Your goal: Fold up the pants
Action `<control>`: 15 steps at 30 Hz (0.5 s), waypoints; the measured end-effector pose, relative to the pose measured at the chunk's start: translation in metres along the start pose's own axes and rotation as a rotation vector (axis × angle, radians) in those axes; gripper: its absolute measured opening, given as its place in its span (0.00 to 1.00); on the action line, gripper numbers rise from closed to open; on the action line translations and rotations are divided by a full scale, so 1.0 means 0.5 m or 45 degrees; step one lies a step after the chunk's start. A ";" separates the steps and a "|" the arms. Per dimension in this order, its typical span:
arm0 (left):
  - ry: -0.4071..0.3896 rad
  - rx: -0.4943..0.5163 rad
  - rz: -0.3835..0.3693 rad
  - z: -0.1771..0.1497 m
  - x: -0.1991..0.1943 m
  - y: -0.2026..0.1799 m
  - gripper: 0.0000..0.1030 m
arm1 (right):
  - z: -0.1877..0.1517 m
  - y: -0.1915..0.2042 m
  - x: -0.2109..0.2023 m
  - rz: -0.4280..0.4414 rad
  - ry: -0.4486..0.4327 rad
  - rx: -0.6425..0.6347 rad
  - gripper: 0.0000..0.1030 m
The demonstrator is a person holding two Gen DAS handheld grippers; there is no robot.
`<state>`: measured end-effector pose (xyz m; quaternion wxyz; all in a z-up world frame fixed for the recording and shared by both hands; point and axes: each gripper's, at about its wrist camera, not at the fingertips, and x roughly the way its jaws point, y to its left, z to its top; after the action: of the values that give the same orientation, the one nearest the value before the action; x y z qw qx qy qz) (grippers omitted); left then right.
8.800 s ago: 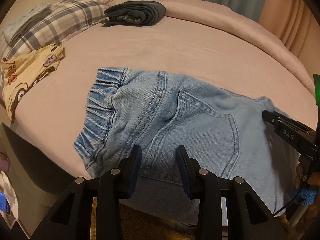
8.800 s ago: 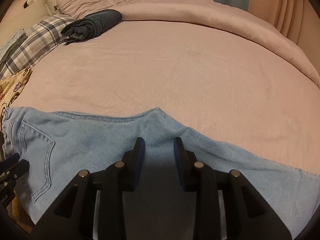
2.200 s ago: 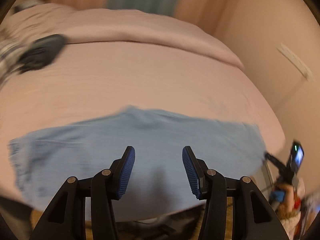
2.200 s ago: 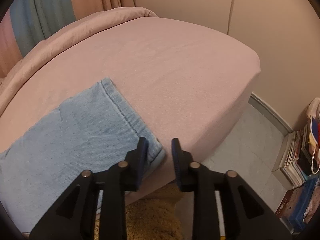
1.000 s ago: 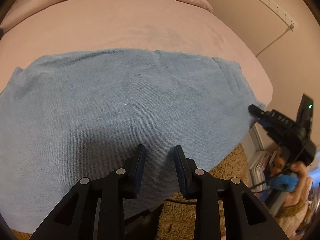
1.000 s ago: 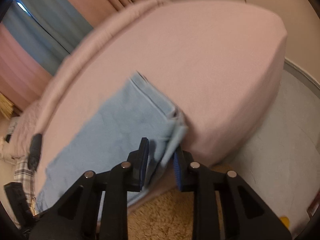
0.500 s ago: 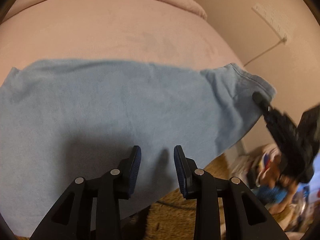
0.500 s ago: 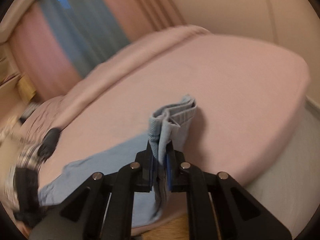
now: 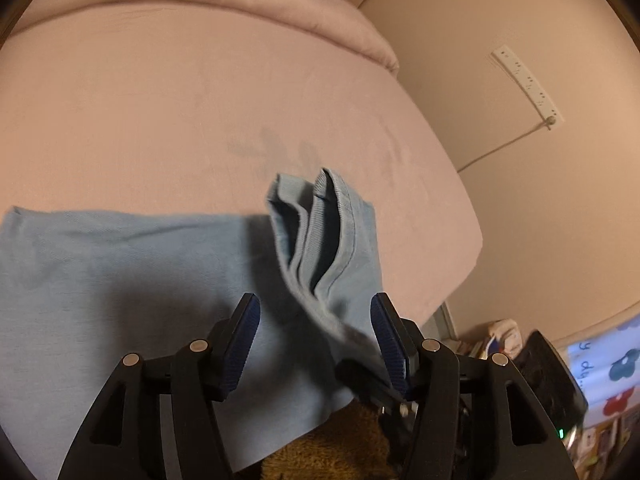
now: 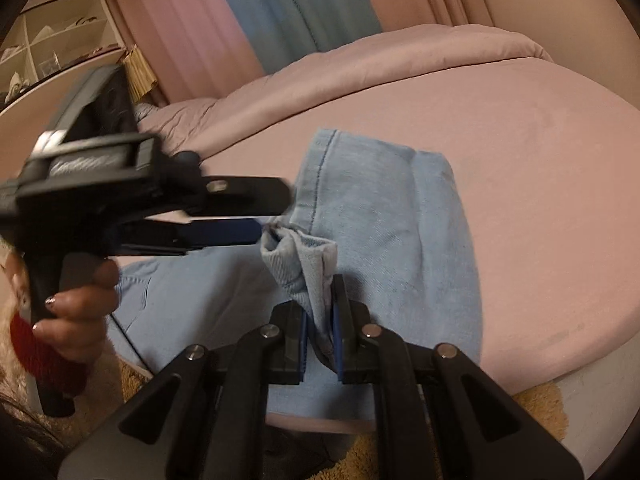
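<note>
The pants [image 9: 120, 280] lie spread along the near edge of the bed [image 9: 160, 100], light blue denim on a pink sheet, with one end lifted off the sheet and bunched into upright folds. The right gripper [image 10: 319, 336] is clamped tight on that raised end: in its own view a narrow wad of denim stands up between its two blue pads, and the hem fans out above them. The left gripper [image 9: 316, 344] is opening, its fingers standing well apart with the lifted cuff between them; the cloth brushes close to the right-hand pad [image 9: 390, 344], but the pads do not press on it. From the right wrist view the left gripper comes in from the left side, held by a hand [image 10: 76, 316] with painted nails, its fingers [image 10: 224, 232] reaching just up to the bunched cloth. A brown shaggy rug [image 10: 536, 412] shows below the bed's edge
</note>
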<state>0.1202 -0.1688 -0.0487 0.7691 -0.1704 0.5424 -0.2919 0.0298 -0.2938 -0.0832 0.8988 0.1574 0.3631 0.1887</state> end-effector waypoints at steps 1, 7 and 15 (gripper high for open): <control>0.009 -0.017 -0.010 0.007 0.008 0.000 0.55 | -0.001 0.000 0.000 0.005 0.005 -0.006 0.11; -0.016 0.026 0.098 0.017 0.019 -0.024 0.09 | -0.013 -0.012 -0.009 0.011 0.008 0.006 0.11; -0.086 0.093 0.126 0.026 -0.032 -0.046 0.06 | 0.001 0.005 -0.030 0.082 -0.030 0.054 0.11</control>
<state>0.1226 -0.1775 -0.0190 0.8061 -0.1249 0.5130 -0.2670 0.0196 -0.2986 -0.0732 0.8930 0.1901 0.3511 0.2080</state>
